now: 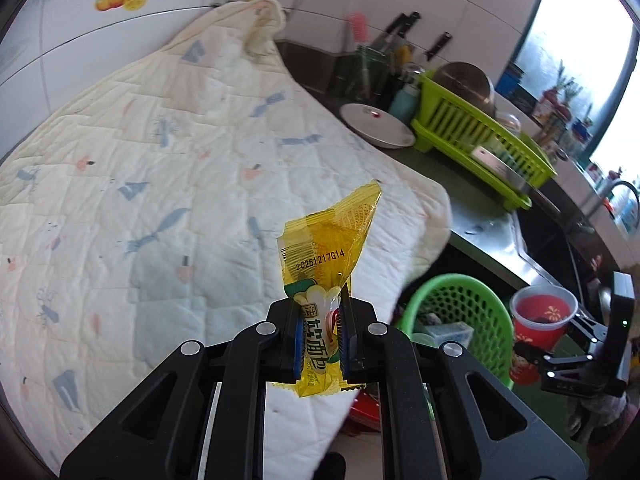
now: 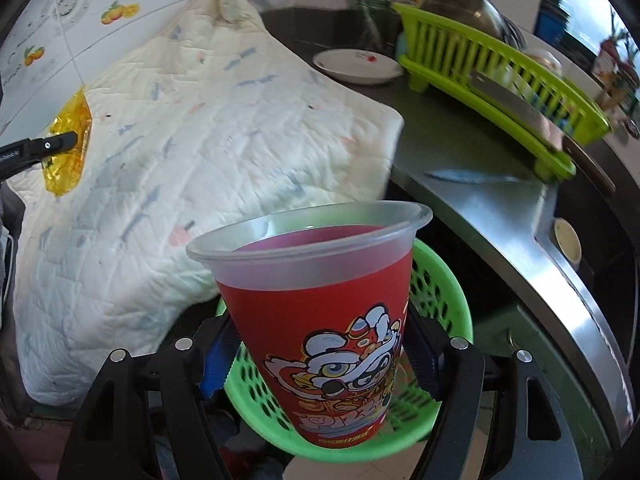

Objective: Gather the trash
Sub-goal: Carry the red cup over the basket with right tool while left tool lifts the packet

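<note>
Left gripper (image 1: 320, 330) fingers nearly closed, pinching yellow wrapper (image 1: 326, 256) upright above quilted cloth (image 1: 160, 160). Right gripper (image 2: 320, 356) fingers spread wide, clamping red cup (image 2: 320, 320) by its sides, directly over green basket (image 2: 444, 304) beside steel surface (image 2: 500, 208).

We saw a quilted white cloth (image 1: 168, 168) draped over the counter (image 2: 460, 168). Just beyond its far edge lay a white plate (image 1: 378, 126), with a lime dish rack (image 1: 484, 140) beside it holding a steel bowl (image 1: 466, 80). Knives (image 1: 404, 26) stood behind these.
</note>
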`<state>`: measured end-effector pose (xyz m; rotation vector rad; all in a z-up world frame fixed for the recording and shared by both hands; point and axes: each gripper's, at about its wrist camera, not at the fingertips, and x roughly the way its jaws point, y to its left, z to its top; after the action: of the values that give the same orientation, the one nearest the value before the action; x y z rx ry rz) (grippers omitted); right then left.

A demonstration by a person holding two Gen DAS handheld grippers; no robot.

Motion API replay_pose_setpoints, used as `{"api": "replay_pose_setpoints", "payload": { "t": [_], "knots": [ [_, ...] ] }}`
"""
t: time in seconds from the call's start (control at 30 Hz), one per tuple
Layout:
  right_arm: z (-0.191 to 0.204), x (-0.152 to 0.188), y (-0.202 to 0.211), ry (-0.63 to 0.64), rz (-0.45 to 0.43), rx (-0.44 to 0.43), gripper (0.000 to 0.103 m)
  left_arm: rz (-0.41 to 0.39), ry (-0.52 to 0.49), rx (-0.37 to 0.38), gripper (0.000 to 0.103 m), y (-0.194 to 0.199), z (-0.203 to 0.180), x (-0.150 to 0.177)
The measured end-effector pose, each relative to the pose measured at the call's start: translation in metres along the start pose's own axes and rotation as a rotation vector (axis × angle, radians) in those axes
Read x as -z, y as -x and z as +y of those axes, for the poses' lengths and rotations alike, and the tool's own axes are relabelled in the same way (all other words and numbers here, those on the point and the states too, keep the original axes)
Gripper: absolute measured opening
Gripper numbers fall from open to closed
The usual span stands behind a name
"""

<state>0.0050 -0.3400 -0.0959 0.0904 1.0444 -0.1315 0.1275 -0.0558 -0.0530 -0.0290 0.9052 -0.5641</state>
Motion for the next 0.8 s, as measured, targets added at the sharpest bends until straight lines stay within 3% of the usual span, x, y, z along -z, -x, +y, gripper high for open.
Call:
{"api": "replay_pose_setpoints", "payload": {
  "t": [0.33, 0.8],
  "knots": [
    [-0.036, 0.037, -0.009, -0.112, 0.052, 0.043, 0.071, 0.049, -0.101, 0.085, 0.012, -0.01, -0.062, 0.02],
    [-0.05, 0.058, 0.018, -0.172, 0.005, 0.026, 0.076, 0.124, -0.202, 0.168, 0.012, -0.03, -0.123, 0.046]
  ]
}}
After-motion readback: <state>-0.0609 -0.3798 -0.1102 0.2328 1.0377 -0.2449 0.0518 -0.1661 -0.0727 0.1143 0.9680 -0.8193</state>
